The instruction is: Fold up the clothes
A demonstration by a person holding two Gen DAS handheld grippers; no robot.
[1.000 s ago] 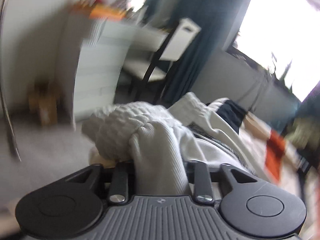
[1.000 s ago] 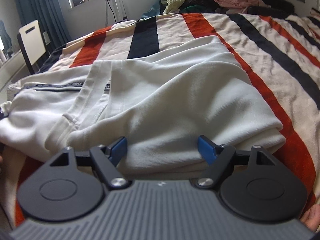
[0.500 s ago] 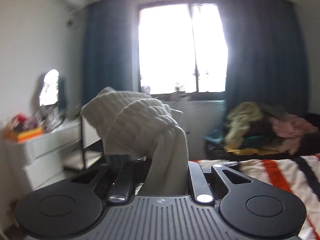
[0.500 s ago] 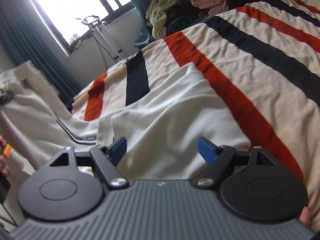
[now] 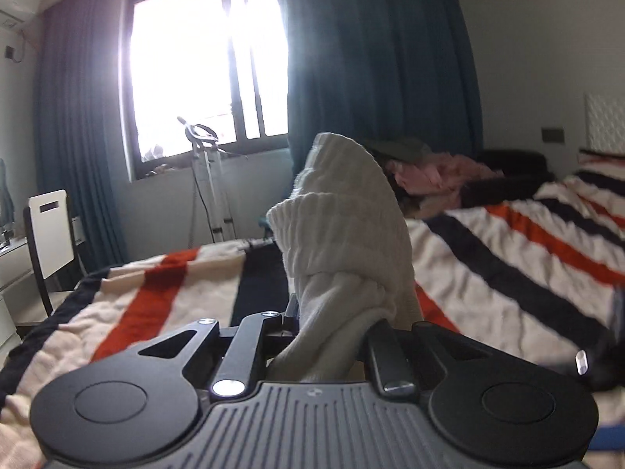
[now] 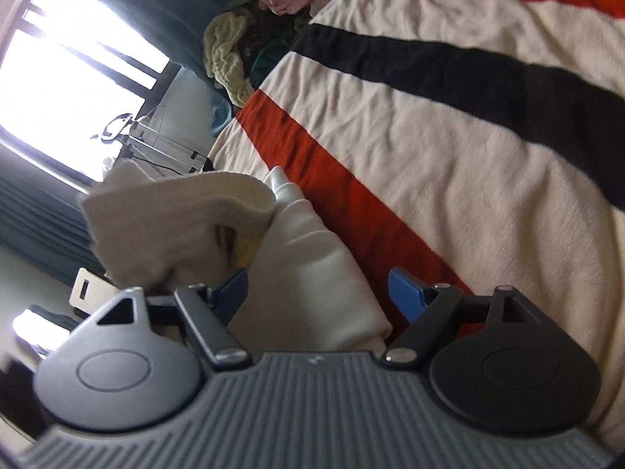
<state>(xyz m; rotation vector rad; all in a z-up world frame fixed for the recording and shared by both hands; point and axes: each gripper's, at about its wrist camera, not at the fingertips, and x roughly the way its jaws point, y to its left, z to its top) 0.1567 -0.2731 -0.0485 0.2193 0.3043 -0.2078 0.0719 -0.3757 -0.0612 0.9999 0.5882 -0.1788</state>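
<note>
A white garment with a ribbed cuff stands bunched up out of my left gripper, which is shut on it above the striped bed cover. Cloth hides the left fingertips. In the right wrist view the same garment shows its ribbed band and a smooth folded part. That smooth part lies between the blue fingertips of my right gripper, which is open and tilted over the bed cover.
A heap of loose clothes lies past the bed's far side, with a yellow-green knit in it. A white-backed chair stands at the left and a metal stand under the window, beside dark blue curtains.
My left gripper swung from the desk side round over the bed, still holding the cuff. The garment, flat on the bed before, is lifted and bunched. The right gripper rolled sideways.
</note>
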